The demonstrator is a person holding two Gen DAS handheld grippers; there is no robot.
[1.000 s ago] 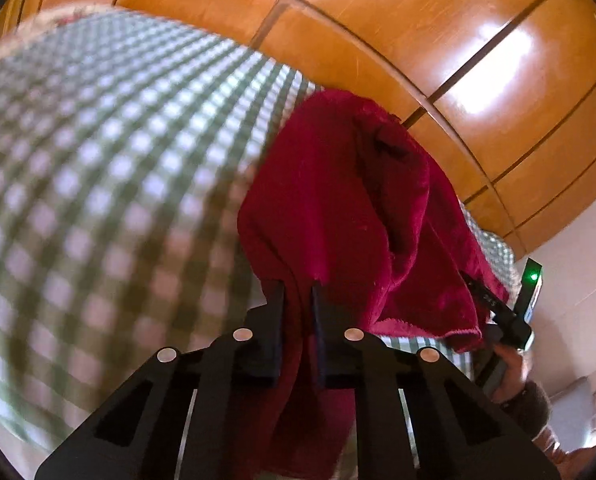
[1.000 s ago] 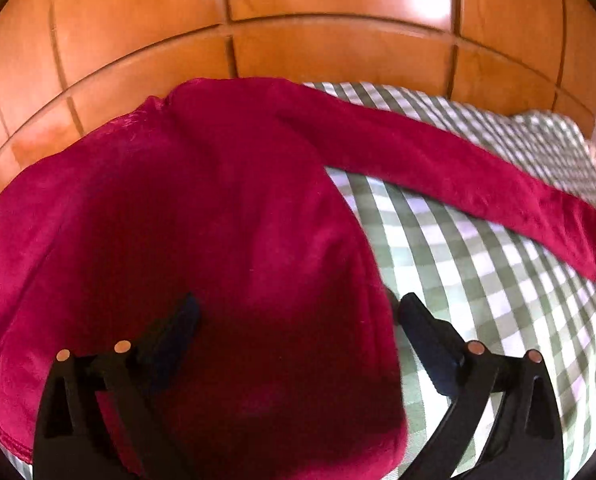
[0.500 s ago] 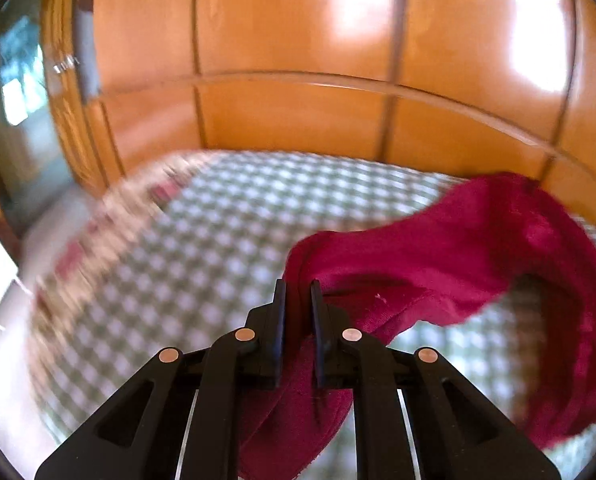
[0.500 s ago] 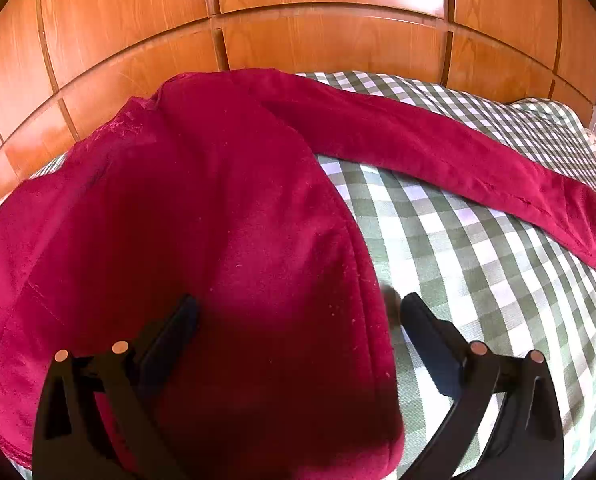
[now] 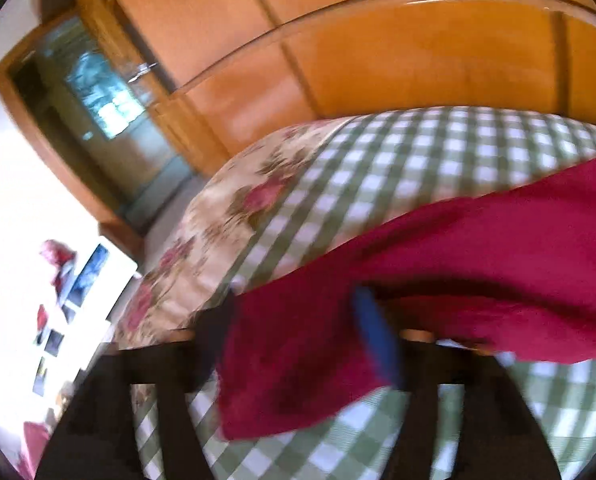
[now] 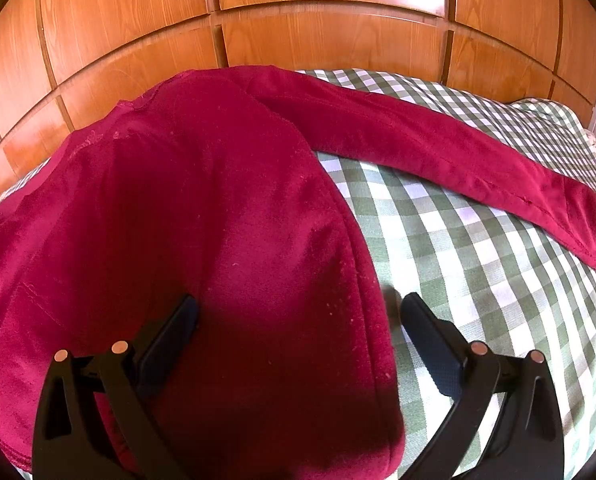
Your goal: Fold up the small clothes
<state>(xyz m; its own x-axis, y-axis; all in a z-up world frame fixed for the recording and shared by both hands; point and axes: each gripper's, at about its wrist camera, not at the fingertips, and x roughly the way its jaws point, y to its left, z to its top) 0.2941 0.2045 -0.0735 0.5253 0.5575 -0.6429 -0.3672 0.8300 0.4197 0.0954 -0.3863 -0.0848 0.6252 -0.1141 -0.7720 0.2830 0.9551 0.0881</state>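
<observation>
A dark red long-sleeved top (image 6: 186, 208) lies on the green-checked bedcover (image 6: 458, 272). Its right sleeve (image 6: 438, 156) stretches out flat to the right. My right gripper (image 6: 298, 320) stands open just above the body's lower right edge, gripping nothing. In the blurred left wrist view the other sleeve (image 5: 438, 248) runs from the right down to its cuff. My left gripper (image 5: 294, 332) has its jaws opening. The cuff end lies loose between them, apart from the pads.
Wooden wardrobe panels (image 6: 322, 8) rise right behind the bed. A floral cover (image 5: 202, 232) edges the bed's left side. Beyond that lie a doorway (image 5: 98, 104) and a white surface with small pictures (image 5: 78, 280).
My left gripper swung leftwards with the sleeve pinched, pulling it out over the bed, and its jaws have now spread apart off the cuff. The right gripper has kept still.
</observation>
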